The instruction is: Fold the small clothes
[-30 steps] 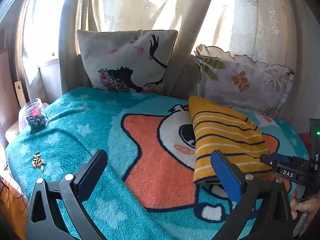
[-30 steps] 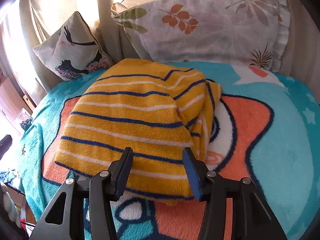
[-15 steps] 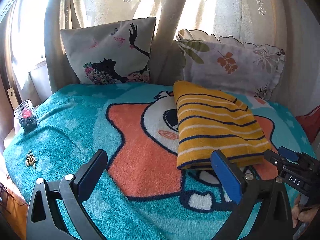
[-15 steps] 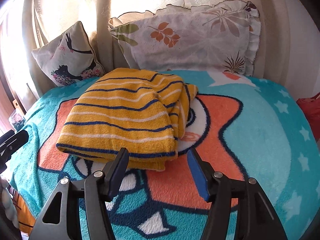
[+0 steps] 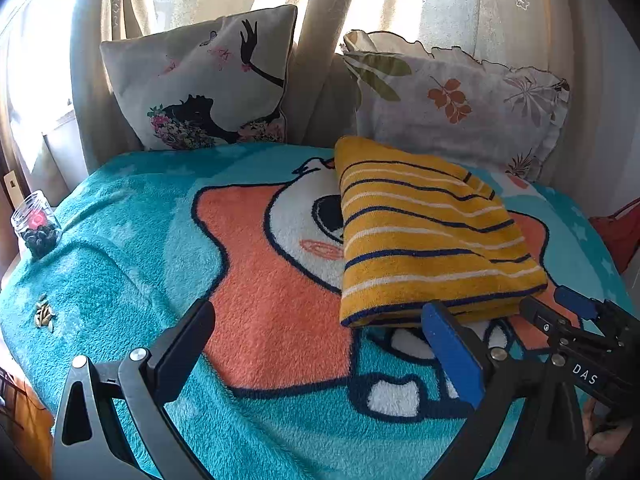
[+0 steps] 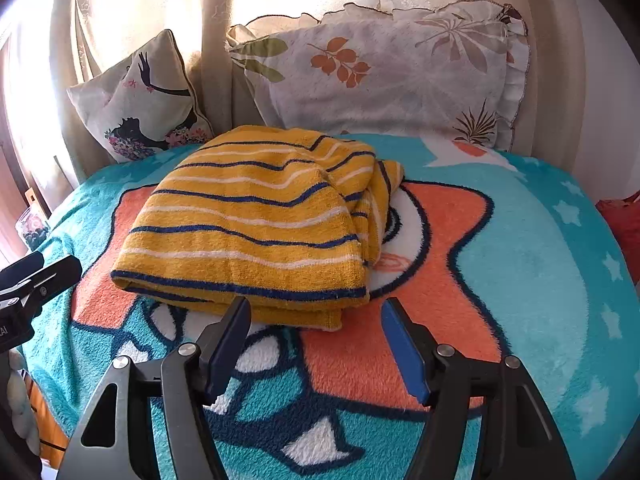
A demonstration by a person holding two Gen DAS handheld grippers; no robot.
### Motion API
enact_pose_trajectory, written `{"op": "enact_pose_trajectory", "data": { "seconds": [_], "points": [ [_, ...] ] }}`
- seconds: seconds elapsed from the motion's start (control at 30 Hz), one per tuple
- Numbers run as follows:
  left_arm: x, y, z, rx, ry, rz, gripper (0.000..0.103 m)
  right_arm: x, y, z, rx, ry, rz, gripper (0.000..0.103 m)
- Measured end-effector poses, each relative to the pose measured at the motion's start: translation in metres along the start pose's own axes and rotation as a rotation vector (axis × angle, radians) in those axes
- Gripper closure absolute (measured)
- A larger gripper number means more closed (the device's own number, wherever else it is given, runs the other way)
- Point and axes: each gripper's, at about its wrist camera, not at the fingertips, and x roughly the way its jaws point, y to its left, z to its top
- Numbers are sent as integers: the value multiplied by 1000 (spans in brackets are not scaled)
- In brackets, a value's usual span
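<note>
A folded yellow garment with navy and white stripes (image 5: 424, 232) lies on the teal and orange cartoon blanket (image 5: 260, 280); it also shows in the right wrist view (image 6: 256, 224). My left gripper (image 5: 320, 320) is open and empty, hovering over the blanket just left of the garment's near edge. My right gripper (image 6: 314, 320) is open and empty, just short of the garment's near folded edge. The right gripper's tip shows in the left wrist view (image 5: 568, 320), and the left gripper's tip in the right wrist view (image 6: 36, 276).
Two cushions lean on the curtain behind: one with a dancer print (image 5: 204, 88), one with leaf print (image 5: 456, 104). A small glass jar (image 5: 36, 228) stands at the blanket's left edge, with a few seeds (image 5: 45, 314) nearby. Something red (image 5: 620, 232) lies at the right.
The right gripper has let go of the garment's near edge, backed away and opened wider. The garment now lies flat and folded. The left gripper has shifted its view slightly.
</note>
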Motion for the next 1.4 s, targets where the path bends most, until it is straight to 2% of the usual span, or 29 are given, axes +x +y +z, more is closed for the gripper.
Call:
{"op": "enact_pose_trajectory", "data": {
  "seconds": [0.27,0.57,0.8,1.13,1.4],
  "points": [
    [-18,22,0,-75,-39,-45,0,-4,9,16,-24,-8,-49,30],
    [-11,54,-8,-99,-16,-72,0,8,29,29,8,2,-102,29],
    [-4,68,-12,-113,-21,-39,0,18,35,29,24,15,-109,29],
    [-1,36,-14,-61,-21,-24,0,9,17,18,48,-27,-102,27],
    [-5,-1,-16,-7,-29,-31,0,-1,-14,5,87,-49,-111,26]
  ]
}}
